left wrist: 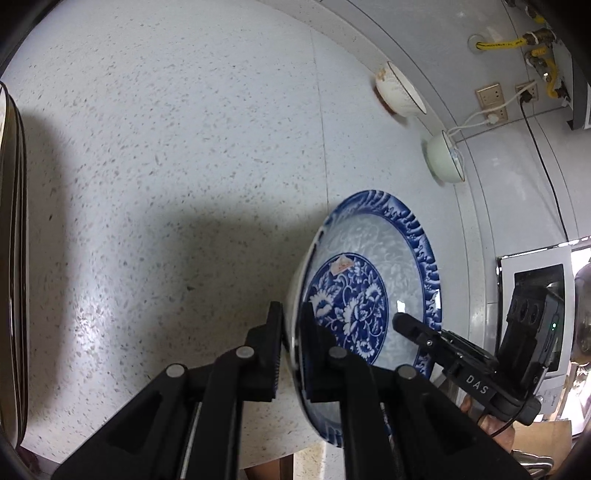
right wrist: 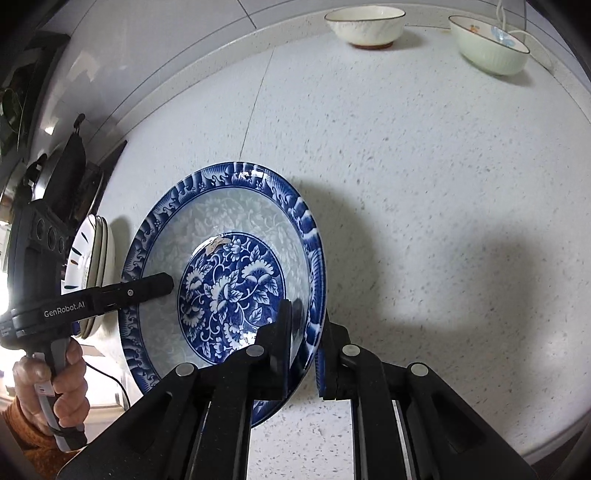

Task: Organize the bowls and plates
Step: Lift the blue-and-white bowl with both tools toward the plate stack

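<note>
A large blue-and-white floral bowl (left wrist: pixel 373 273) is held above the speckled countertop (left wrist: pixel 166 147) by both grippers. My left gripper (left wrist: pixel 293 332) is shut on its near rim, one finger inside and one outside. My right gripper (right wrist: pixel 306 328) is shut on the opposite rim of the same bowl (right wrist: pixel 221 258). The right gripper's finger also shows in the left wrist view (left wrist: pixel 410 325), and the left gripper's finger shows in the right wrist view (right wrist: pixel 147 286). A cream bowl (right wrist: pixel 365 24) and a pale green bowl (right wrist: pixel 487 44) stand near the back wall.
A stack of white plates (right wrist: pixel 92 266) stands to the left of the held bowl. A dark stove and pan edge (left wrist: pixel 13 258) lie at the far left. Wall sockets with cables (left wrist: pixel 495 107) and a white appliance (left wrist: pixel 535 273) are at the right.
</note>
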Demonstrator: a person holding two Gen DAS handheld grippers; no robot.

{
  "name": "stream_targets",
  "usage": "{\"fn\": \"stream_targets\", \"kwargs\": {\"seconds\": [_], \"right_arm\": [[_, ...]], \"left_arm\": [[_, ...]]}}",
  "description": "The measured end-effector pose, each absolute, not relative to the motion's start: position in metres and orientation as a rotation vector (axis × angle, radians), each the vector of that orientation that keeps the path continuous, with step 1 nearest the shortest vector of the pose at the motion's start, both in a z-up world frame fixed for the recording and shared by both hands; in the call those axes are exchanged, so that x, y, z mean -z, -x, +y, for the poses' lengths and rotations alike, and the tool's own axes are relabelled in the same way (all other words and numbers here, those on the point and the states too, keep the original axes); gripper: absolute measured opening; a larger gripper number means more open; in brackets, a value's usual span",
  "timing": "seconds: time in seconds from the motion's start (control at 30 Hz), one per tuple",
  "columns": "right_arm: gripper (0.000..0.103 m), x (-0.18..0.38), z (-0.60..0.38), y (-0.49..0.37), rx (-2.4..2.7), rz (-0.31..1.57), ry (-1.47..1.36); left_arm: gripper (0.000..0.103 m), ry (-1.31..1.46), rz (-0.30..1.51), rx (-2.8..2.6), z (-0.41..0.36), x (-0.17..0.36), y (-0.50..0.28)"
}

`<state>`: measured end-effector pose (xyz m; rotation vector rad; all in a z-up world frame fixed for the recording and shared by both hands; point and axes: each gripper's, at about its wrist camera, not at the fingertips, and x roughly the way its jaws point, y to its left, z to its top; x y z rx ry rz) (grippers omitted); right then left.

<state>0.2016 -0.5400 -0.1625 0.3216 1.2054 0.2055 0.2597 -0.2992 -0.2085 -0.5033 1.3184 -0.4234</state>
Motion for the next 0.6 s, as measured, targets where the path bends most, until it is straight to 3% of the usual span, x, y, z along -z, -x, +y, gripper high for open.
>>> {"fn": "stream_targets", "kwargs": {"seconds": [0.3,0.43,0.53,0.6], "right_arm": [[0.010,0.163,-0.550,-0.192,-0.225,1.186,-0.339],[0.010,0.163,-0.554,-0.190,-0.235,1.187,-0.358],[0.011,0.160,-0.560,-0.189,-0.241,1.174,-0.385],[0.018,0.155,-0.568,-0.187,-0.242,1.153,-0.404]], "left_arm": [[0.015,0.480,1.311,0.431,-0.300,0.212,-0.248],[0.047,0.463,1.257,0.403,-0.294,0.200,-0.250],[0.060,0.447,1.222,0.387,-0.286,0.186,-0.254],[0.064,0.432,1.209,0.374,-0.279,0.177,-0.260]]}}
